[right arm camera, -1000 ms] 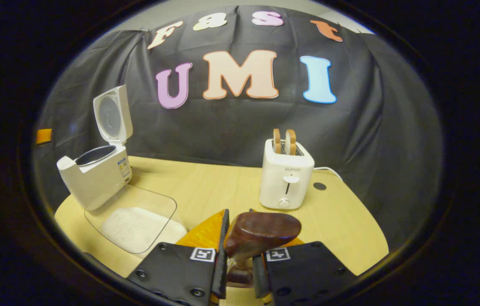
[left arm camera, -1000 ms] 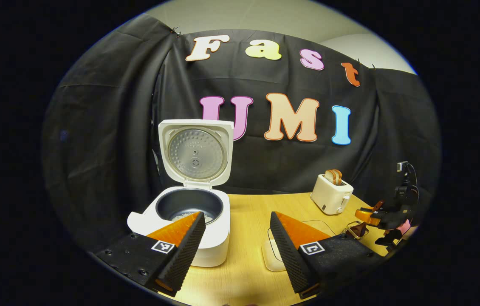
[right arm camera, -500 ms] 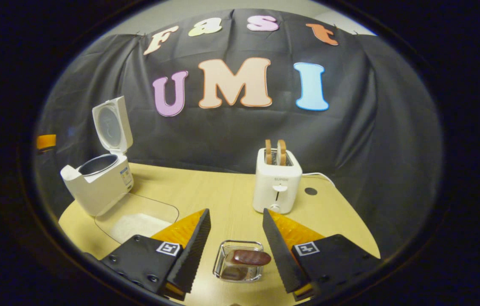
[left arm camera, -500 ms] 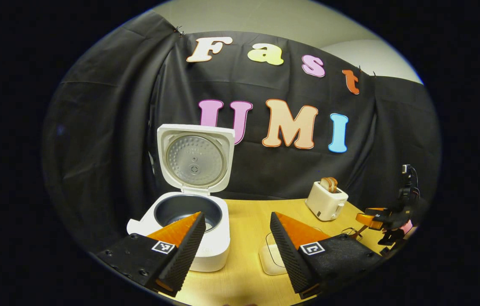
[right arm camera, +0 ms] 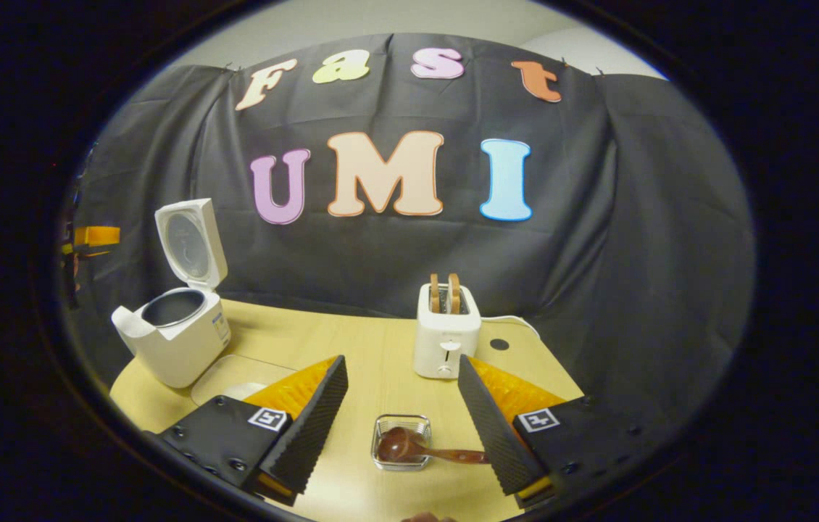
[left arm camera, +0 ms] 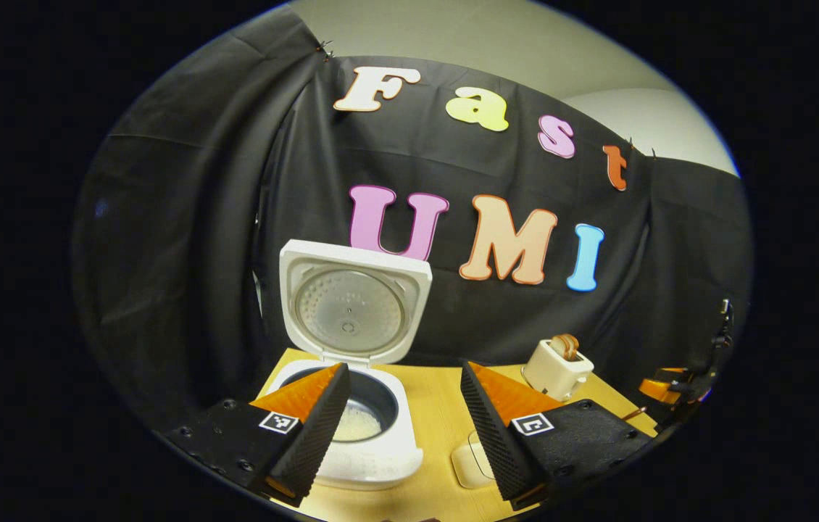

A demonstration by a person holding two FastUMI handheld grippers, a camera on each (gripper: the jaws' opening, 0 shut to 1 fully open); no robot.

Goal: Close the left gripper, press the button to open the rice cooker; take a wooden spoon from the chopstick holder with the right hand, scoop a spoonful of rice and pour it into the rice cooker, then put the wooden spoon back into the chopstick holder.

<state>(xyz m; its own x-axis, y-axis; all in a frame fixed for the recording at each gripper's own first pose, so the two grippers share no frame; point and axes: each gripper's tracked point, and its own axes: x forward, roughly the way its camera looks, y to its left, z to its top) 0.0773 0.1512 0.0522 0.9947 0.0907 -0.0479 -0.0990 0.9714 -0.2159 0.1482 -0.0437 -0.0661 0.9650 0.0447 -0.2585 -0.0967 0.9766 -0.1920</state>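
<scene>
The white rice cooker [left arm camera: 373, 449] stands with its lid [left arm camera: 351, 308] up, and white rice lies in its dark pot [left arm camera: 355, 429]. My left gripper [left arm camera: 402, 428] hovers open just in front of the cooker, nothing between its fingers. In the right gripper view the cooker [right arm camera: 177, 341] sits at the far left of the table. A dark wooden spoon [right arm camera: 417, 449] rests in the clear chopstick holder [right arm camera: 401, 451], its handle pointing right. My right gripper [right arm camera: 402, 424] is open above and behind the holder, holding nothing.
A white toaster [right arm camera: 446, 337] with two bread slices stands at the back of the wooden table [right arm camera: 380, 348]. A clear tray of rice [right arm camera: 235, 380] lies beside the cooker. The black cloth wall closes the back. The toaster [left arm camera: 558, 366] and right gripper [left arm camera: 670, 384] appear at right.
My right gripper let go of the spoon into the holder, opened, and pulled back and up. My left gripper drew back and tilted upward, staying open.
</scene>
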